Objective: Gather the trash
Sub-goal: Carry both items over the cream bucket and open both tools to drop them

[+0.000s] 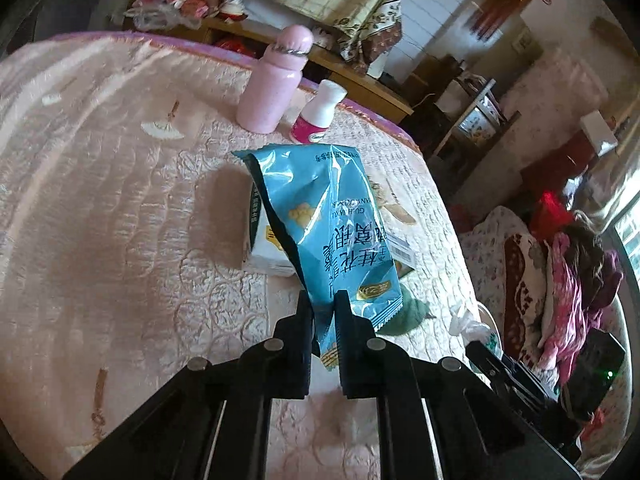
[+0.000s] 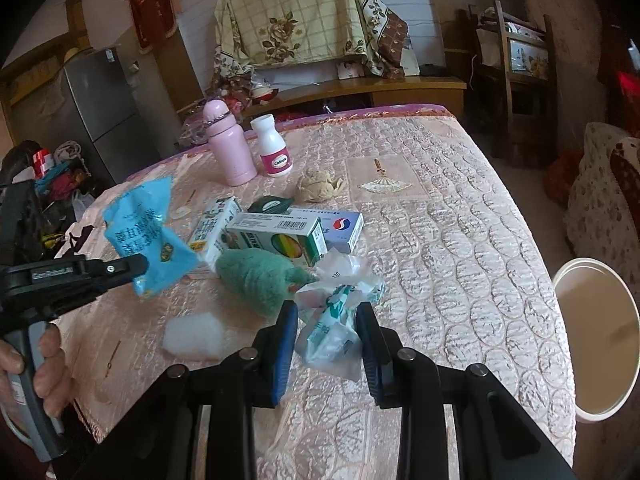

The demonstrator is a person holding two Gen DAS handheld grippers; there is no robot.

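Left gripper (image 1: 323, 300): jaws pressed together, pinching the lower edge of a blue snack wrapper (image 1: 332, 224), which is hanging clear above the pink quilted table cover (image 1: 120, 200), on the near side of the green fuzzy ball (image 2: 260, 280). Right gripper (image 2: 326, 312): jaws narrowly parted, clamping a crumpled white-and-teal plastic wrapper (image 2: 332, 328) just right of that ball. A hand (image 2: 44, 364) is gripping the left tool's handle.

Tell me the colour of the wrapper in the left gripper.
Light blue wrapper, held by the left gripper; clearest in the left wrist view.
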